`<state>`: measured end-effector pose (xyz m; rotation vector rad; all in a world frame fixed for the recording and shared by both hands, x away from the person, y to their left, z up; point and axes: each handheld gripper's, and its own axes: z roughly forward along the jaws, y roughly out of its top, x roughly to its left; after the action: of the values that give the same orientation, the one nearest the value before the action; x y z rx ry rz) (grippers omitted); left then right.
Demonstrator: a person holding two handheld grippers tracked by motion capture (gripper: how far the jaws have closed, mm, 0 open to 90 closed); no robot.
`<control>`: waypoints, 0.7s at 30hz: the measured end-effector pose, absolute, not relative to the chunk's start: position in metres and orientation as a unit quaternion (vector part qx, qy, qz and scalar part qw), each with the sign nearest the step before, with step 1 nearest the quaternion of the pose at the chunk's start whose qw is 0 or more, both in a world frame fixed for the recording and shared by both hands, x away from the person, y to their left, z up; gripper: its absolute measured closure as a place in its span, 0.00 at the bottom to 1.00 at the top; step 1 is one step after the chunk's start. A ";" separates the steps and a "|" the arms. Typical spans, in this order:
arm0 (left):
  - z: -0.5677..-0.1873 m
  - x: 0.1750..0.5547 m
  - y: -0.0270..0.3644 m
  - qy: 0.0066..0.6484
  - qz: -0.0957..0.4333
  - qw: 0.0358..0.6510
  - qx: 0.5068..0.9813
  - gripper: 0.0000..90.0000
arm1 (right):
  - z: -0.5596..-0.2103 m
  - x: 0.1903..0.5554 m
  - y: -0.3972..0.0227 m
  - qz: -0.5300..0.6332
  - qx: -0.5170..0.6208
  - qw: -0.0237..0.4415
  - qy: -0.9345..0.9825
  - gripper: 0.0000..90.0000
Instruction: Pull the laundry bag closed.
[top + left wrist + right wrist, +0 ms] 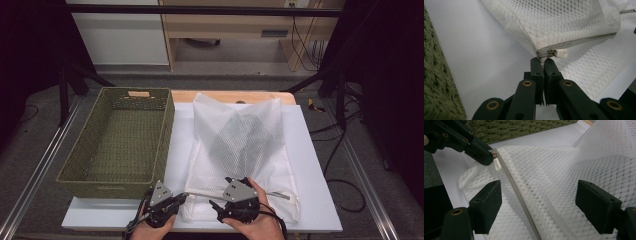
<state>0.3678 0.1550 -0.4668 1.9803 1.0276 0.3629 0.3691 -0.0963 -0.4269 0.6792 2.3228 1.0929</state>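
Surroundings: basket, desk, cabinet

A green woven basket (120, 142) stands on the left of the white desk (312, 165); beyond the desk's far edge, a wooden cabinet (227, 27) and black cables (305, 47) on the floor.

A lab recording booth: black frame bars (200, 10) over the desk (320, 200), loose cables (305, 45) on grey floor behind it.

White table (310, 150), green basket (120, 142), mesh bag (240, 150)
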 end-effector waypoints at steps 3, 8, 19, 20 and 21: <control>-0.467 0.368 0.155 0.413 0.145 0.430 0.790 0.97 | -0.428 0.368 -0.091 0.400 0.244 0.241 0.850 0.29; -0.466 0.368 0.157 0.415 0.143 0.434 0.787 0.97 | -0.430 0.366 -0.082 0.402 0.233 0.242 0.852 0.34; -0.465 0.368 0.159 0.421 0.143 0.434 0.783 0.97 | -0.436 0.363 -0.062 0.395 0.209 0.245 0.860 0.42; -0.465 0.368 0.159 0.421 0.143 0.434 0.783 0.97 | -0.437 0.363 -0.061 0.395 0.207 0.245 0.861 0.43; -0.465 0.368 0.159 0.421 0.143 0.435 0.783 0.97 | -0.437 0.363 -0.060 0.393 0.205 0.245 0.862 0.43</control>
<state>0.3676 0.1588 -0.4649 1.9493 1.0492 0.3548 0.3626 -0.0596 -0.4371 0.5605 2.3533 1.0740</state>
